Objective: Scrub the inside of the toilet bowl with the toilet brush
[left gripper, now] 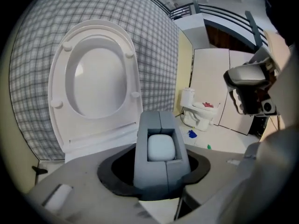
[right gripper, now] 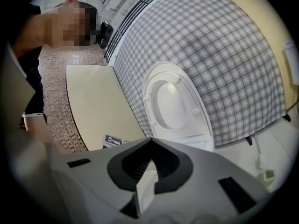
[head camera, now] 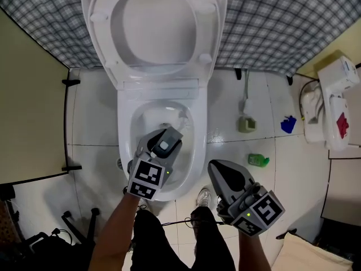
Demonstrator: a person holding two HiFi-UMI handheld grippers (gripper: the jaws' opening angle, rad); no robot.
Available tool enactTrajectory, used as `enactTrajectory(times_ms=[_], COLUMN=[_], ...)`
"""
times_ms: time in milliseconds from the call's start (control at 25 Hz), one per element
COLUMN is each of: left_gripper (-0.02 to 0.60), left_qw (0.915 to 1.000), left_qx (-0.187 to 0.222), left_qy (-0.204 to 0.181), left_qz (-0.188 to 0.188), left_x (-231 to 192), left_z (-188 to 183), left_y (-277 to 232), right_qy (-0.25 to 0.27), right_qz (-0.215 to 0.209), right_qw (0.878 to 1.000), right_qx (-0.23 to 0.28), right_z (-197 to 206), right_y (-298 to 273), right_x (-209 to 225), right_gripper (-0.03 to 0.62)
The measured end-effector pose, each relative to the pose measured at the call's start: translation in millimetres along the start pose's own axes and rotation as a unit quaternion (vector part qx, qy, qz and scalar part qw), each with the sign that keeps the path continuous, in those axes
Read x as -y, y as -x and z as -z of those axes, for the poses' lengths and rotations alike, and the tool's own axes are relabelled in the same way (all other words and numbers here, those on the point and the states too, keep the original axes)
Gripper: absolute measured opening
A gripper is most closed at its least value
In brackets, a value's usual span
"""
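One toilet (head camera: 125, 123) fills the middle of the head view. Its lid (head camera: 155, 24) and seat (head camera: 99, 38) are tipped up against the check wall (head camera: 282, 21), and its bowl (head camera: 189, 151) lies open below. The left gripper (head camera: 159, 151) hangs over the bowl's near half, jaws spread wide and clamped on the grey block end of what I take to be the brush (head camera: 168, 141). A pale tuft in the bowl just beyond it may be the brush head, but it is too small to be sure. The right gripper (head camera: 221, 173) is just beside the toilet's near right edge, jaws met at the tips with nothing in them.

By my reading, scrubbing is under way or just starting. The next move calls for a firm clamp and a tilt that rubs the head round the bowl's wall, with the right gripper kept clear.

Only the head view shows the bowl's inside. The left gripper view shows the grip itself: the brush end-on, a white inset in its grey block, a jaw on each side. The right gripper view shows its tips touching, and a person (right gripper: 35, 85) beside a cream panel (right gripper: 93, 106).
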State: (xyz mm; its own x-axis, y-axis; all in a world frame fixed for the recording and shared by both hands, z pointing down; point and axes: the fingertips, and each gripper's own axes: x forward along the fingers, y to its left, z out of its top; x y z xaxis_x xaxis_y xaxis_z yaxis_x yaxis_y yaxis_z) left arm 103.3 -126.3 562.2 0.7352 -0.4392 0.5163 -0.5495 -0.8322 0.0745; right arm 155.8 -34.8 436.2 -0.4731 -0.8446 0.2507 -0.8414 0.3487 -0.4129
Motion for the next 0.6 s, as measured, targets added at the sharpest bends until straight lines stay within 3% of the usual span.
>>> enactTrajectory(times_ms=[240,600], left_gripper=[0.213,0.210], left_qw=[0.9959,0.9852], left_qx=[-0.010,-0.057], left_qy=[-0.050,-0.084], left_qz=[-0.075,-0.138], left_x=[-28,-65], left_z=[-5,8], left_y=[-10,12], right_qy=[-0.005,-0.013], right_qz=[0.008,0.005], right_qw=[1.000,1.000], right_qx=[-0.007,-0.005], right_z=[5,11], right_y=[-2,-7], right_x=[11,7], right_gripper=[0.000,0.000])
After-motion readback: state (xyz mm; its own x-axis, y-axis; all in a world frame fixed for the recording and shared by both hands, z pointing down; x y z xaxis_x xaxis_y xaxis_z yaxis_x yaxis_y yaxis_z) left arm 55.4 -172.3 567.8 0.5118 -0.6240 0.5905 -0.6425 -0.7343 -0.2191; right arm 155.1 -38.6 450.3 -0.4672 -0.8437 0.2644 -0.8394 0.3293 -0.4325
